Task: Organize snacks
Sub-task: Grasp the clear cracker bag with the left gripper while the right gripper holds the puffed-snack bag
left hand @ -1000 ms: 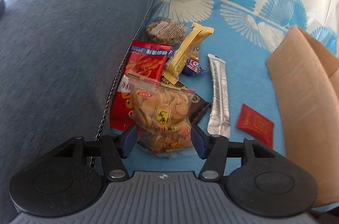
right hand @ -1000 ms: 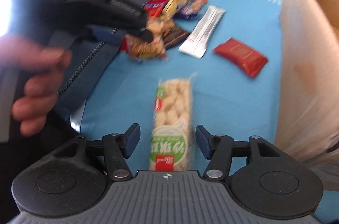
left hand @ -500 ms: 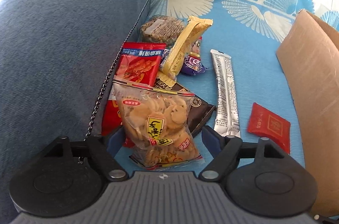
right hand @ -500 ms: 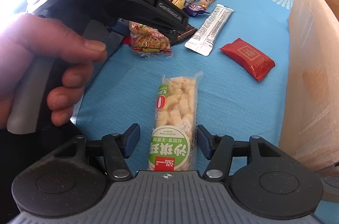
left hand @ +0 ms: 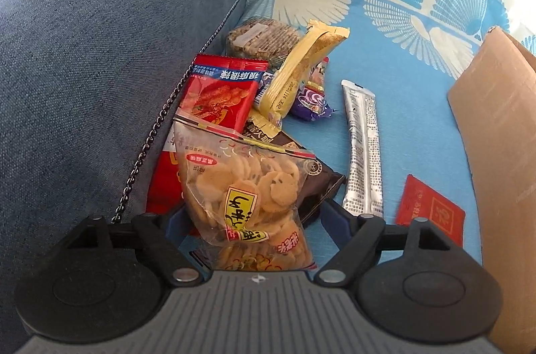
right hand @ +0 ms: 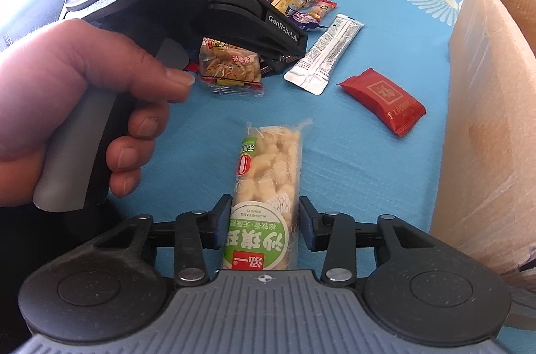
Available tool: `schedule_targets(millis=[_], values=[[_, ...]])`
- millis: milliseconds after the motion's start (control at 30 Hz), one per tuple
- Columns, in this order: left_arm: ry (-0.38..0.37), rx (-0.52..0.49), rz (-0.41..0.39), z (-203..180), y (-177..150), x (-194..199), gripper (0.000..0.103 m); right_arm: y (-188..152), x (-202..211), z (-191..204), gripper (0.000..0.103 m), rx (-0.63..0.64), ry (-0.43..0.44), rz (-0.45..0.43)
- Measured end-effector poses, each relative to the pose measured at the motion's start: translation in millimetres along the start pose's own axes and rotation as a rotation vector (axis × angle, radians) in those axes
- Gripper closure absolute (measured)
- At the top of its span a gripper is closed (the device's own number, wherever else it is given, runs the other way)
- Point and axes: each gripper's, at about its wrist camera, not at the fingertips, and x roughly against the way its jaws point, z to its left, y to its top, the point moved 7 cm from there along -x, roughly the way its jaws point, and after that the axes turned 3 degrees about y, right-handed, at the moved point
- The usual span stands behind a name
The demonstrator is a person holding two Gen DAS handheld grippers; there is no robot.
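Left wrist view sits low and close over the blue patterned cover (left hand: 412, 92), facing forward along its fingers into the snack heap beside the grey sofa arm (left hand: 100, 69) — cookie bag (left hand: 248, 203) nearly at the lens. Right wrist view is nearer the viewer's end, a bit higher, facing the same way, with the left gripper's body (right hand: 187, 2) in its left half. Both share the silver stick pack (left hand: 363, 146) (right hand: 325, 52), red flat packet (left hand: 430, 213) (right hand: 385, 101), cookie bag (right hand: 231, 67) and cardboard box (left hand: 499, 153) (right hand: 485, 119) at right.
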Motion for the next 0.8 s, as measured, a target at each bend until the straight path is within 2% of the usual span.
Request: schedule_targets(millis=[167, 333, 433, 567, 700, 800], values=[[0.007, 0.006, -0.012, 1, 0, 2, 0.02, 2, 1, -5, 0.064, -0.02, -0.02, -0.016], [0.018, 0.007, -0.042, 2, 2, 8, 0.035, 3, 2, -10, 0.065, -0.042, -0.039, -0.03], [0.031, 0.002, -0.058, 3, 3, 13, 0.04, 5, 5, -11, 0.065, -0.044, -0.039, -0.052], [0.036, 0.001, -0.123, 5, 6, 29, 0.042, 10, 15, -8, 0.065, -0.03, -0.039, -0.109], [-0.006, 0.023, -0.212, 8, 8, 57, 0.043, 14, 24, -6, 0.065, -0.012, -0.042, -0.155], [-0.081, 0.083, -0.249, 13, 5, 79, 0.043, 17, 35, -3, 0.065, -0.005, -0.043, -0.202]])
